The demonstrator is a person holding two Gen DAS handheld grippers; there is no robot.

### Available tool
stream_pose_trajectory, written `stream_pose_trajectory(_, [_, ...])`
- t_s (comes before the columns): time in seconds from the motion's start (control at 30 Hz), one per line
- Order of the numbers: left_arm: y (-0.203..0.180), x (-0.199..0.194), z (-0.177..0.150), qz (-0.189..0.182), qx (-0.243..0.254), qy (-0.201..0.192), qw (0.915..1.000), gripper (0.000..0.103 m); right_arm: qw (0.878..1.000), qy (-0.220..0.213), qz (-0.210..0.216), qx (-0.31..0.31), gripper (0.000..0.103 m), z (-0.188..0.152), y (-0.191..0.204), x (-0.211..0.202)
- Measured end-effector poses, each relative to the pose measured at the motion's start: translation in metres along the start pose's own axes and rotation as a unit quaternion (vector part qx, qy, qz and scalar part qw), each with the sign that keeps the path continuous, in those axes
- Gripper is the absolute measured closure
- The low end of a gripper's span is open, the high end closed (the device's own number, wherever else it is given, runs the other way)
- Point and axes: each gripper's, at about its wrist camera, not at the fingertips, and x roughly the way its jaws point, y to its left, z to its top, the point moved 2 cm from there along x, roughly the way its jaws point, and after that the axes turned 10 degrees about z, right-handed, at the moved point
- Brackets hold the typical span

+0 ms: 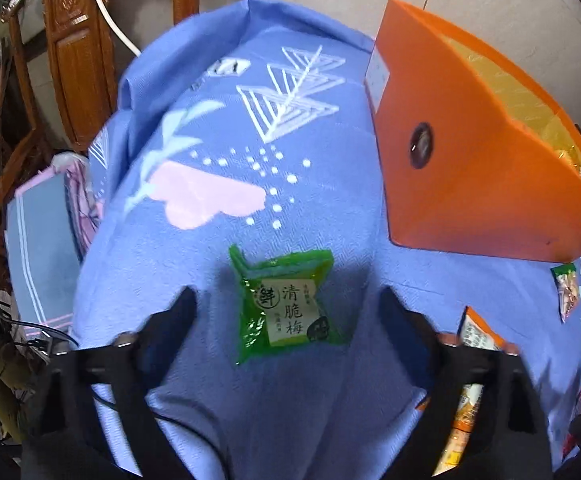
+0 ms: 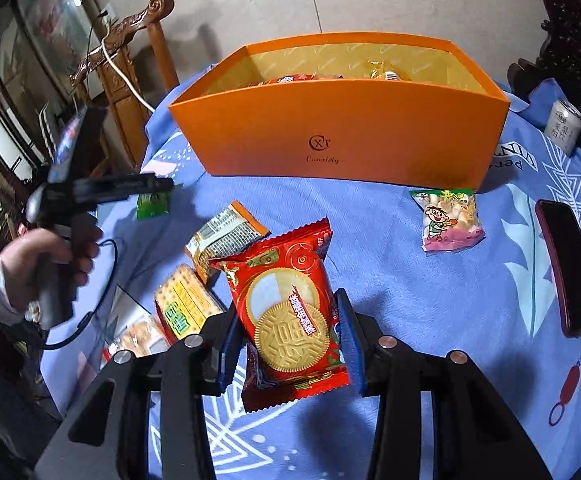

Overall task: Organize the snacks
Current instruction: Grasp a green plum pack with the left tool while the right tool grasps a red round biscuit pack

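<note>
Your right gripper (image 2: 290, 332) pinches the red foil biscuit packet (image 2: 290, 312) by its sides, lifted low in the frame, likely bound for the orange cardboard box (image 2: 338, 136) at upper centre. Your left gripper (image 1: 286, 300) straddles the green plum sachet (image 1: 286, 304) with its jaws wide, not yet touching, on the blue patterned cloth (image 1: 310, 408).

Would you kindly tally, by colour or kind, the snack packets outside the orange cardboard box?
Red foil biscuit packet: 1
Green plastic plum packet: 1
Orange-edged foil packet: 1
Cracker packets, one yellow-and-green, one clear: 2
Clear cartoon-print packet: 1
Total: 6
</note>
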Motion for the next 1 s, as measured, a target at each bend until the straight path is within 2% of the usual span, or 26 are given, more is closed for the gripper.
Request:
stream_pose_trajectory(0.03, [0.0,0.004,-0.001,-0.002,-0.001,0.005,1.0,0.032,1.0,0.001,0.001,0.002,0.059,0.001,0.0,0.001])
stream_pose_trajectory(0.2, [-0.002,0.009,-0.004,-0.003,-0.002,-0.004,1.0,0.034,1.0,0.004,0.001,0.005,0.059,0.006,0.003,0.01])
stream_pose_trajectory(0.27, [-0.002,0.01,-0.003,0.0,0.001,-0.011,0.9999,0.04,1.0,0.004,0.002,0.004,0.059,0.008,0.002,0.012])
stream_pose_trajectory(0.33, [-0.002,0.008,-0.003,0.001,0.0,-0.018,0.9998,0.059,1.0,0.003,0.0,0.006,0.059,0.01,0.002,0.012])
stream_pose_trajectory(0.4, [-0.001,0.006,-0.004,-0.005,-0.003,-0.02,0.9998,0.063,1.0,0.0,-0.002,0.009,0.059,0.011,0.002,0.011])
stream_pose_trajectory(0.63, [-0.004,-0.022,-0.012,-0.022,0.0,-0.047,0.9986,0.066,1.0,-0.013,-0.016,0.018,0.059,0.013,0.0,0.003])
stream_pose_trajectory(0.83, [-0.007,-0.071,-0.015,-0.042,0.02,-0.089,0.9949,0.066,0.999,-0.034,-0.027,0.027,0.059,0.016,-0.003,-0.008])
stream_pose_trajectory(1.0, [-0.017,-0.116,-0.004,-0.068,0.037,-0.129,0.9886,0.066,0.998,-0.058,-0.036,0.018,0.059,0.029,0.0,-0.022])
